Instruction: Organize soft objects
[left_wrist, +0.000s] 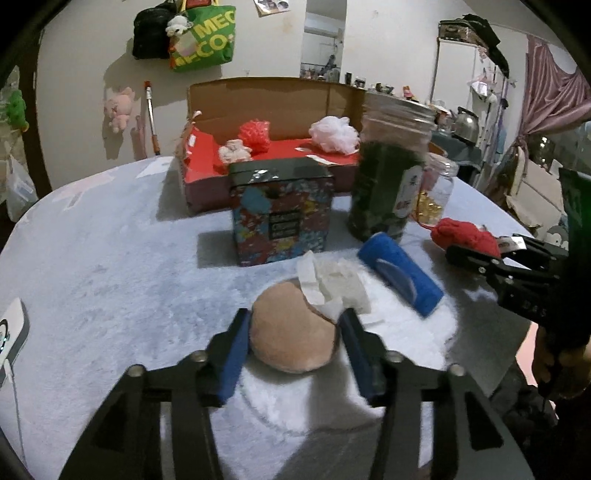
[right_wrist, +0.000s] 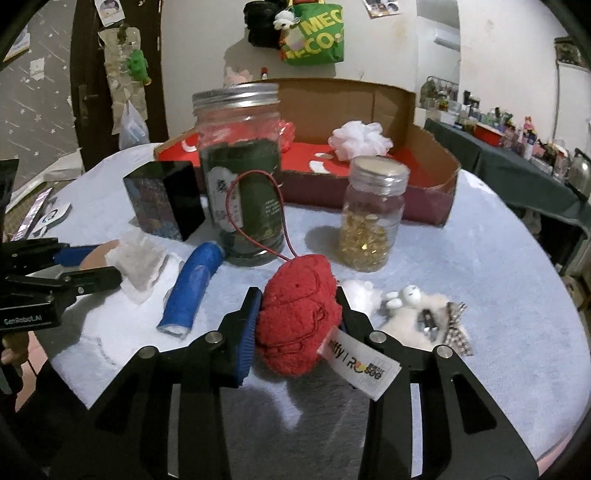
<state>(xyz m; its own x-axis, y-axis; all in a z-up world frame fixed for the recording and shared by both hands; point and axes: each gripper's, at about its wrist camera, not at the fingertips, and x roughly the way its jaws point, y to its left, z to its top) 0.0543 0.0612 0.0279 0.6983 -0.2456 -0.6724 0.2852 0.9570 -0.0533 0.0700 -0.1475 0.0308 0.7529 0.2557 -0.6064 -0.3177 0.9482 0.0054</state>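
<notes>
Half the peach ball (left_wrist: 293, 334) hides under tissue (left_wrist: 328, 282).

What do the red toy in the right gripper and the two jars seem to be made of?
The red toy looks like fuzzy, looped plush fabric, with a sewn white cloth tag. Both jars, the tall jar and the small jar, look like clear glass or plastic, since the contents show through. Their screw lids are shiny and silver, probably metal.

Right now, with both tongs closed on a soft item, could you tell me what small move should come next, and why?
Probably lift the right tongs, gripping the red plush, toward the cardboard box; soft items like the white pouf already sit there, and jars stand between.
</notes>
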